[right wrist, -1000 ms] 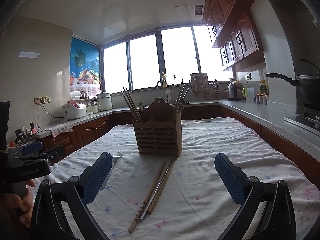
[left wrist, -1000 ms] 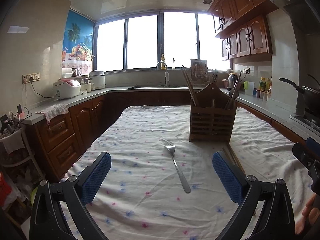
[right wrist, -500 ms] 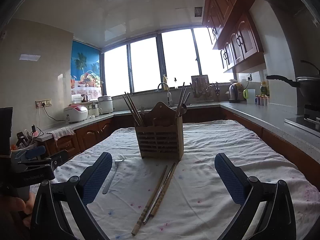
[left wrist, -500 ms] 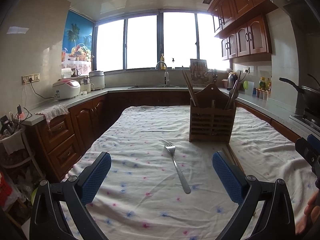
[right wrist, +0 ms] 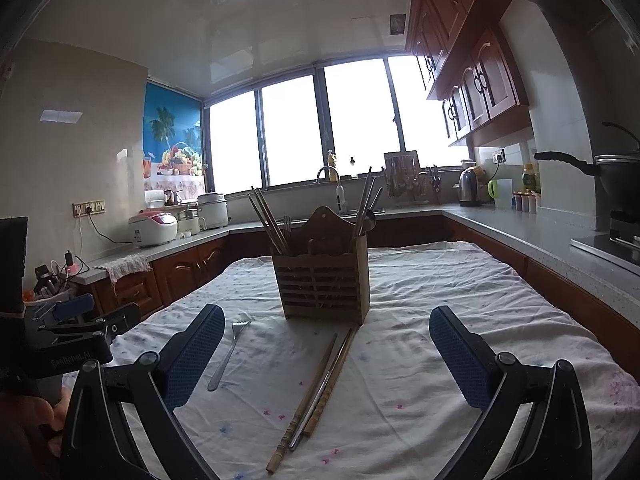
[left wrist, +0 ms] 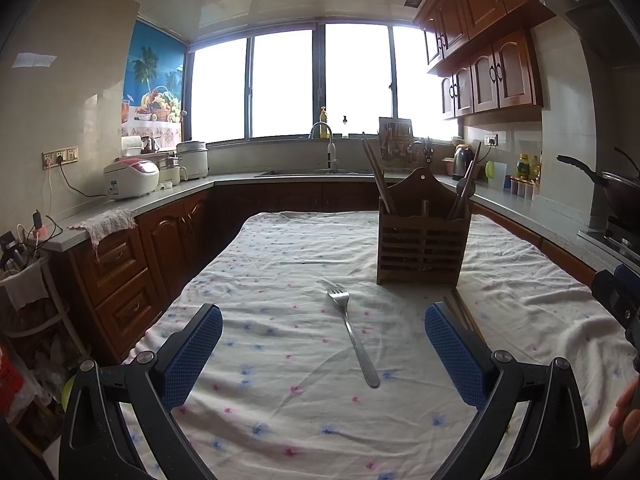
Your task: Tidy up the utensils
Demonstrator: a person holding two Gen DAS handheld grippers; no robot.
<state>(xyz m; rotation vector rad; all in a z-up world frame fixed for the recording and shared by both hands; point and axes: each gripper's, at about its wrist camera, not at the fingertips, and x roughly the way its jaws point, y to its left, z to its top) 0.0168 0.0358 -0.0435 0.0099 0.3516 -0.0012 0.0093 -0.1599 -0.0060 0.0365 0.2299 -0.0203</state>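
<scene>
A metal fork (left wrist: 353, 335) lies on the flowered cloth, tines away from me, between my left gripper's (left wrist: 323, 355) open blue pads. A slatted wooden utensil holder (left wrist: 423, 240) stands beyond it, with chopsticks and a spoon in it. In the right wrist view the holder (right wrist: 325, 283) stands ahead, and several loose chopsticks (right wrist: 316, 384) lie on the cloth between my right gripper's (right wrist: 327, 360) open pads. The fork (right wrist: 229, 352) lies to their left, just past the left pad. Both grippers are empty and above the table.
The table (left wrist: 280, 264) is covered by a wrinkled white cloth. Wooden cabinets and a grey counter run around it, with a rice cooker (left wrist: 130, 178) on the left, a sink tap (left wrist: 326, 146) at the back and a wok (left wrist: 616, 192) on the right.
The right gripper has tilted upward a little, so the holder and chopsticks sit lower in its view. The left gripper has hardly moved.
</scene>
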